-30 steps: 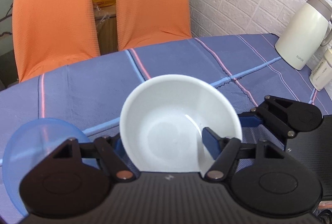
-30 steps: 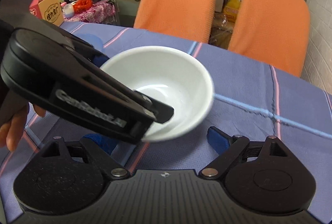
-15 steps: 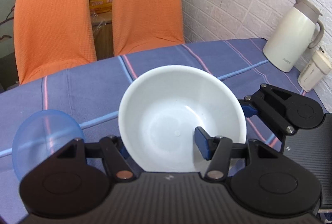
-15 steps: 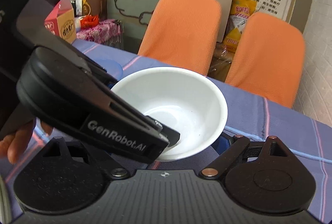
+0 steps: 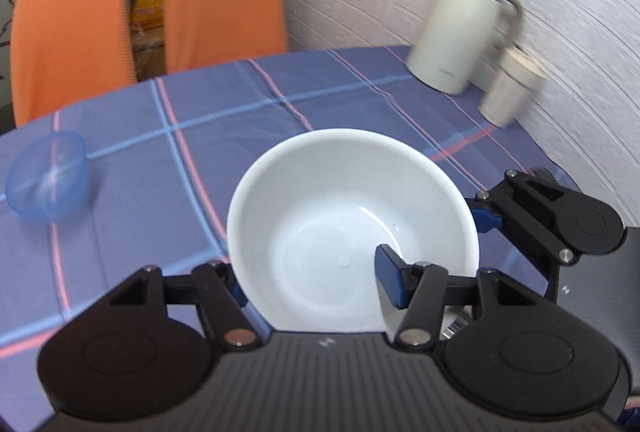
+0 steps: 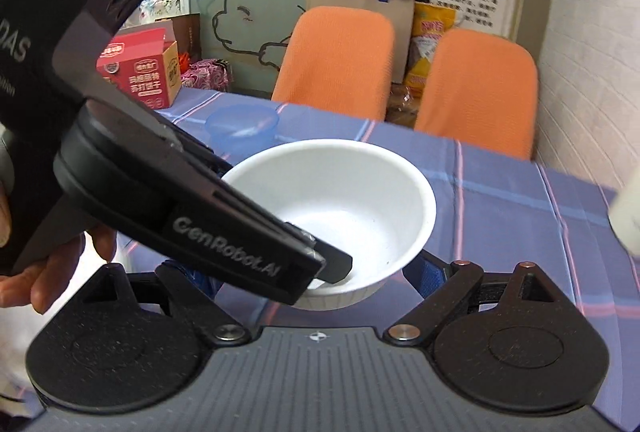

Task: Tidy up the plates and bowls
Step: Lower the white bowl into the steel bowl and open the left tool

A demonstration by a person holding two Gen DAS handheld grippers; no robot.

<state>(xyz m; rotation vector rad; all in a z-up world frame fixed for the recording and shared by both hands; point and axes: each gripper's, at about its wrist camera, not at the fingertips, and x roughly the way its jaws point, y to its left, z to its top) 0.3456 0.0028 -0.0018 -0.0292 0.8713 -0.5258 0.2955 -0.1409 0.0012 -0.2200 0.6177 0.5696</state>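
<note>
White bowl (image 5: 352,232), held above the near middle of the counter (image 5: 320,99), is clamped at its near rim by the left gripper (image 5: 316,284) jaws, while the right gripper (image 6: 316,272) jaws stand apart; this one-sided rim hold could let it tip or slip.

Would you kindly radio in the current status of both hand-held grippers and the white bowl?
Left hand-held gripper shut on white bowl, one finger inside the rim. Right hand-held gripper open, close beside the bowl. Blue bowl stands apart on the tablecloth.
</note>
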